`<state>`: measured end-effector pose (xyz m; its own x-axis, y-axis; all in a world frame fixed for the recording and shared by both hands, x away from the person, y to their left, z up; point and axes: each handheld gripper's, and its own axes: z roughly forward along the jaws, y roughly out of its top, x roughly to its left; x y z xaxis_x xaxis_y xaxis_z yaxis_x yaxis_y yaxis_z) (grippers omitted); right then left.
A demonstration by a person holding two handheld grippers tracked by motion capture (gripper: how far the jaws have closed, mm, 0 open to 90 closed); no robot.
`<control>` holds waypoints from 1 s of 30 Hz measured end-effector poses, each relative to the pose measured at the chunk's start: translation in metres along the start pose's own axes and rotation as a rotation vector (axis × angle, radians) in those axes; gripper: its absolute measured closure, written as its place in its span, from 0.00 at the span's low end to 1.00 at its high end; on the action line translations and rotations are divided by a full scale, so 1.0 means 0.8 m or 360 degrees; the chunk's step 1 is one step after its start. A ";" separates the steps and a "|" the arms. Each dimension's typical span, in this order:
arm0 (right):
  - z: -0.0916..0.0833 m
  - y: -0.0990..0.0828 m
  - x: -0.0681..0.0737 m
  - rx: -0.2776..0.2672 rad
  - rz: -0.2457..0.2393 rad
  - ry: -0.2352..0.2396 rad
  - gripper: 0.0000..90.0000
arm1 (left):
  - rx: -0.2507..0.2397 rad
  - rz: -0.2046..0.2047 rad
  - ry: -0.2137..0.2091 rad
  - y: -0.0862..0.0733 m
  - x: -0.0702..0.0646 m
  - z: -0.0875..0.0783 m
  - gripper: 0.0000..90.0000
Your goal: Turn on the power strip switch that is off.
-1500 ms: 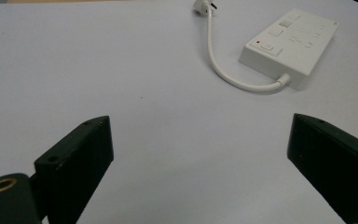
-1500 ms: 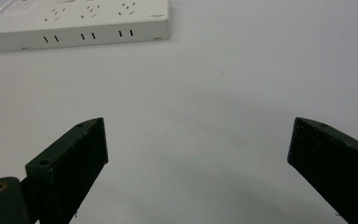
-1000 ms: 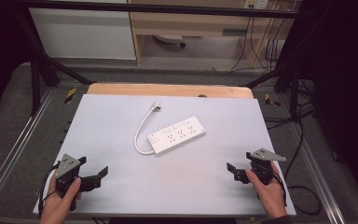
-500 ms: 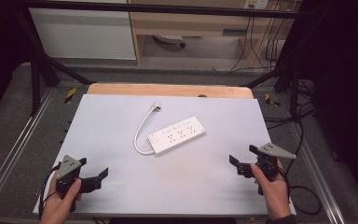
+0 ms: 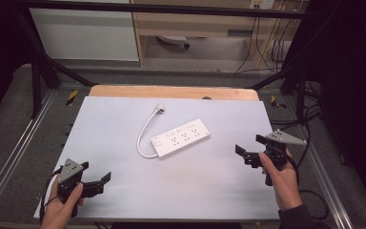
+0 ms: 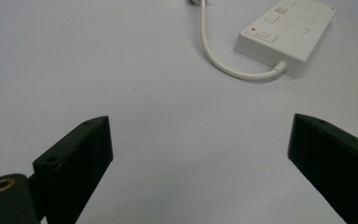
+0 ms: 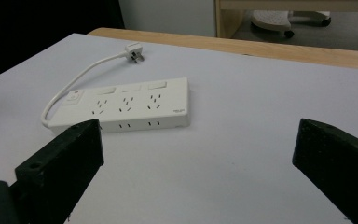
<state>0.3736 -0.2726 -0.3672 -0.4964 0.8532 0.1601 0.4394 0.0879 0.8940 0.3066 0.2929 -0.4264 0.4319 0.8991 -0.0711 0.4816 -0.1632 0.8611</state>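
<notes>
A white power strip lies flat in the middle of the pale table, its short white cord curling left and back to a plug. My left gripper rests at the table's front left corner, open, pointing right toward the strip, nothing between its jaws. In the left gripper view the strip lies well ahead of the open gripper. My right gripper is held at the right side, open and empty, facing the strip and the plug beyond it.
A wooden strip borders the table's far edge. Metal rails run along both sides, and dark cables hang off the right. A cabinet and a wooden shelf stand on the floor behind.
The right gripper has moved forward along the right side, farther from the front edge and slightly outward. The left gripper and the power strip have stayed put.
</notes>
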 end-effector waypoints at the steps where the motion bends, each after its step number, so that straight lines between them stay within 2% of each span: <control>1: 0.004 0.007 0.001 0.0012 -0.0011 0.0002 0.03 | 0.0000 -0.0001 -0.0001 0.000 0.000 0.000 0.07; 12: 0.029 0.038 0.007 0.0020 0.0003 0.0078 0.03 | 0.0014 0.0013 -0.0009 -0.001 -0.001 0.002 0.07; 23: 0.056 0.061 0.015 0.0022 -0.0040 0.0063 0.03 | 0.0021 0.0022 -0.0016 -0.001 -0.001 0.003 0.07; 30: 0.076 0.069 0.020 0.0014 -0.0021 0.0055 0.04 | 0.0031 0.0029 -0.0016 -0.001 -0.002 0.004 0.07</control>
<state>0.4352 -0.2232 -0.3405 -0.5278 0.8337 0.1625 0.4389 0.1038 0.8925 0.3077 0.2905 -0.4286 0.4485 0.8917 -0.0606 0.4880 -0.1875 0.8524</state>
